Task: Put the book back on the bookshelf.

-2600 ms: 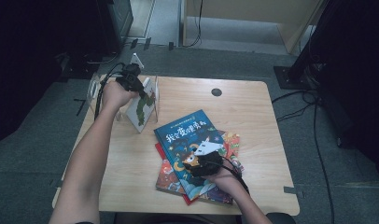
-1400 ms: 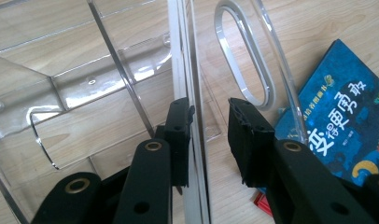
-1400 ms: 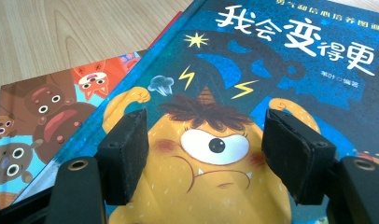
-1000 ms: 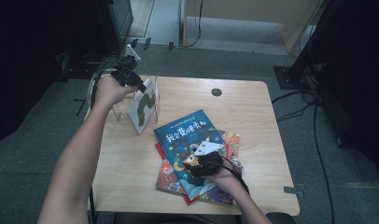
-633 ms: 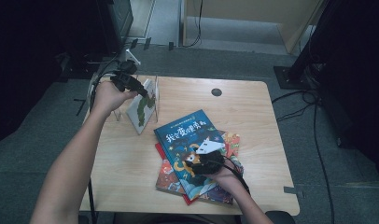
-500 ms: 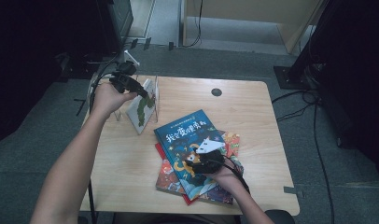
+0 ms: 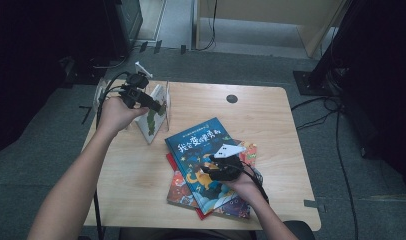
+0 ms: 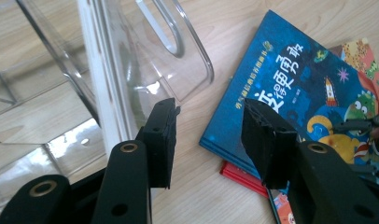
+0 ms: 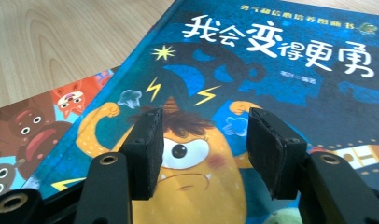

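Now, from the high view, the left gripper (image 7: 141,96) has drawn back from the book (image 7: 152,117) standing in the clear rack (image 7: 163,105), so that book seems shelved. Its own view shows jaws apart, empty. The right gripper (image 9: 201,154) hovers open over the blue book (image 9: 281,84) topping the stack, likely next.

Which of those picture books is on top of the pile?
The blue book with the angry yellow monster on its cover. It lies over the red-edged book and the orange one, directly under the right gripper.
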The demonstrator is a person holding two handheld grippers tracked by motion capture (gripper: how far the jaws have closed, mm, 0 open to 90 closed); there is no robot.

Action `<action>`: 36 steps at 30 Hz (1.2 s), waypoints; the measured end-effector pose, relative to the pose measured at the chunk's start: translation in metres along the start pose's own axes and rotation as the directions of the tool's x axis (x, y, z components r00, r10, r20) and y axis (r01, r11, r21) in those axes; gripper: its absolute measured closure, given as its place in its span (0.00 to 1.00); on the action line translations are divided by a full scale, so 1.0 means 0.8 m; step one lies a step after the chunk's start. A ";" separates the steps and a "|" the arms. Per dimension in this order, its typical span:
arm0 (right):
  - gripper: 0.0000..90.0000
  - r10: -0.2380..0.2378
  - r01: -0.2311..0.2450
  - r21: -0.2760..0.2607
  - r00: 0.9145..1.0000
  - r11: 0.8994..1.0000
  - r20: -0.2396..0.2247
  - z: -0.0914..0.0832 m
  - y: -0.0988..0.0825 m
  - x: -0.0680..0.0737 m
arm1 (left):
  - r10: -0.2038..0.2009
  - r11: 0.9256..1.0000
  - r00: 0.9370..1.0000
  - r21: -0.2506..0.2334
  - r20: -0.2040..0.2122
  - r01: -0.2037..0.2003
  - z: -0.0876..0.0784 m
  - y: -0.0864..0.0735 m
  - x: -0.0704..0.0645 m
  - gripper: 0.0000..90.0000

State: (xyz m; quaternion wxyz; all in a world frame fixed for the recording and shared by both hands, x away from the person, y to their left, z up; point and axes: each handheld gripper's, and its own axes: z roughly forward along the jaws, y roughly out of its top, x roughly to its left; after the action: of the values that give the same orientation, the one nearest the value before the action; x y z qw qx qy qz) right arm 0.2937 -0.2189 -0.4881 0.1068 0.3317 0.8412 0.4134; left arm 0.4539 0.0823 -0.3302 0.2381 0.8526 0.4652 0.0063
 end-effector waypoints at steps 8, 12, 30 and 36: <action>0.53 0.024 -0.024 -0.006 1.000 1.000 0.006 -0.004 -0.001 -0.008 | 0.030 0.999 0.999 -0.018 0.031 -0.029 0.010 -0.021 -0.012 0.63; 0.54 0.030 -0.029 -0.007 1.000 1.000 0.010 -0.005 -0.002 -0.011 | 0.038 0.999 0.998 -0.023 0.047 -0.037 0.014 -0.030 -0.017 0.64; 0.54 0.036 -0.036 0.011 0.999 0.999 -0.006 -0.006 -0.006 -0.012 | 0.091 0.994 0.990 -0.069 0.106 -0.084 0.053 -0.079 -0.033 0.56; 0.57 0.045 -0.045 0.006 0.999 0.999 -0.001 -0.010 -0.012 -0.012 | 0.096 0.994 0.987 -0.056 0.130 -0.089 0.071 -0.087 -0.033 0.54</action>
State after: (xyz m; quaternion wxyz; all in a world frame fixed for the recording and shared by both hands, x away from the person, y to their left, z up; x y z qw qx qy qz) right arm 0.2933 -0.2344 -0.4911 0.0959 0.3505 0.8348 0.4136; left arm 0.3968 0.0700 -0.4035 0.2890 0.8656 0.4079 -0.0277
